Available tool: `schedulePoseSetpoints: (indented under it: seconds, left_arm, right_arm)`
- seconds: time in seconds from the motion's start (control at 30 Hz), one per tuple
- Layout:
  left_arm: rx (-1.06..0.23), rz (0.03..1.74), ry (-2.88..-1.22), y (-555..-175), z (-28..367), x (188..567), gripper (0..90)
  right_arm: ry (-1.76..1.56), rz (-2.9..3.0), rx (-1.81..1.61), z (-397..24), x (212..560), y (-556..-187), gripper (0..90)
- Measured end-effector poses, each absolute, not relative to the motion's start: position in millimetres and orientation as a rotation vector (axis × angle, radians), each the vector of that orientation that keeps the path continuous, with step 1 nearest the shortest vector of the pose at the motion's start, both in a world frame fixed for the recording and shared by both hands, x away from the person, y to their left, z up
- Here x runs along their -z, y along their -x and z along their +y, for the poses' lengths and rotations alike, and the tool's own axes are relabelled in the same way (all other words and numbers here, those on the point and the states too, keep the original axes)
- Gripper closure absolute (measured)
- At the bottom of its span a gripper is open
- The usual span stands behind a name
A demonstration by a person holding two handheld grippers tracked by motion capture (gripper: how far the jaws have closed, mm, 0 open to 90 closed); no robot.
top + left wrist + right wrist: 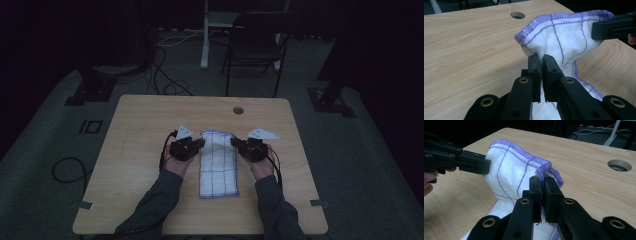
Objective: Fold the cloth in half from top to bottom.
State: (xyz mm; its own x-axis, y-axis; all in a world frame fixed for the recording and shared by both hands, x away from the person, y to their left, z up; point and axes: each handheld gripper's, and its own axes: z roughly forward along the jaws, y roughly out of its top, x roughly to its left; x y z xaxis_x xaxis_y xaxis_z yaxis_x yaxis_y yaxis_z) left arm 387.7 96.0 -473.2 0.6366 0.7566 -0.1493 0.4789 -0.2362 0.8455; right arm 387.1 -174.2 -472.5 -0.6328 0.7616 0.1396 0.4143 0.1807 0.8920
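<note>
A white cloth with purple grid lines and a purple hem lies lengthwise on the wooden table. Its far end is lifted off the wood between two grippers. My left gripper is shut on the cloth's far left corner; in the left gripper view the jaws pinch the cloth at my left gripper. My right gripper is shut on the far right corner. The right gripper view shows my right gripper clamped on the hem of the cloth, with the other gripper across from it.
A round cable hole sits near the table's far edge. Beyond the table stand a dark chair and a white post. Cables trail over the floor. The person's forearms reach in from the near edge.
</note>
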Motion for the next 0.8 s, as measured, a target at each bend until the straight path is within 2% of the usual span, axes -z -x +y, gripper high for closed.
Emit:
schedulePoseSetpoints:
  seconds: [0.8]
  left_arm:
    - [-0.324, 0.969, -1.889, -360.6, 99.5, 483.0, 86.1]
  right_arm:
    - [-1.082, 2.156, -1.441, -178.2, 478.9, -357.7, 87.0]
